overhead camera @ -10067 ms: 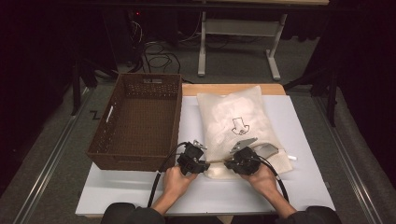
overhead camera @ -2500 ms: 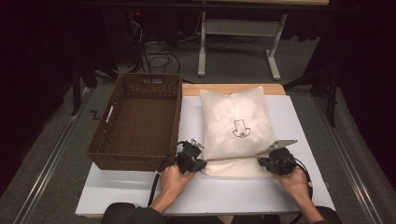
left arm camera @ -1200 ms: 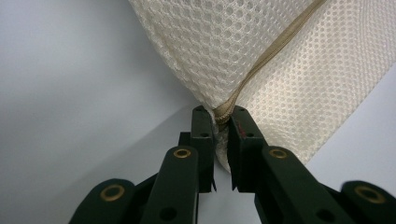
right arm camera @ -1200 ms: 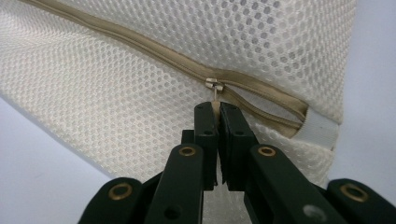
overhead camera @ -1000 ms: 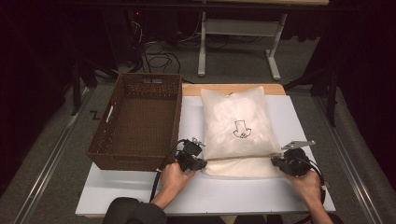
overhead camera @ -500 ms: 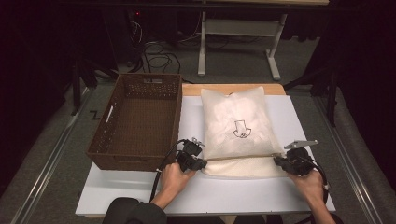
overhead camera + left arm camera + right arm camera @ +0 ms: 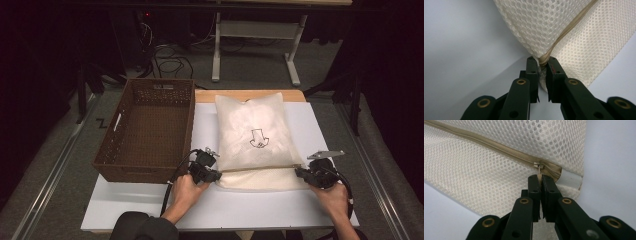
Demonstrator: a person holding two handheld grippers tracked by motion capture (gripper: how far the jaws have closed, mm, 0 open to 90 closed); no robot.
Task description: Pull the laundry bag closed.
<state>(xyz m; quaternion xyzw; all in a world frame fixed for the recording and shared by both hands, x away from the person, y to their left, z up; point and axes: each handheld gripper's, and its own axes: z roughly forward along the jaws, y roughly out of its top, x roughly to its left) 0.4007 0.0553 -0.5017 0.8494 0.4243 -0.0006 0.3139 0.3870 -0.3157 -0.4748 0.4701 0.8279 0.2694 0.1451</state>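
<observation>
Mesh bag, cream-white, zippered, stuffed with something pale, lying flat on the white surface, near the middle and a little right. It has a small black arrow-like mark on its top face. Just left of it stands a dark brown woven basket, rectangular, open-topped; the two are close but we see a strip of surface between them.

We note a tan zipper running across the near end of the bag, from one gripper to the other.

Left gripper: at the bag's near left corner. In the left gripper view its black fingers are pressed nearly together on the bunched corner of the mesh, right where the zipper tape ends. A thin sliver of fabric shows between them. Hand wrapped around the gripper body, cable looping back toward the person.

Right gripper: at the bag's near right corner. In the right gripper view the fingers are closed to a narrow slit just below the small metal zipper slider, which sits close to the white fabric tab at the zipper's end. They seem to pinch the slider's pull, though the pull itself is mostly hidden between the fingers, so we mark this as likely.

Zipper looks drawn closed along nearly its whole length.
</observation>
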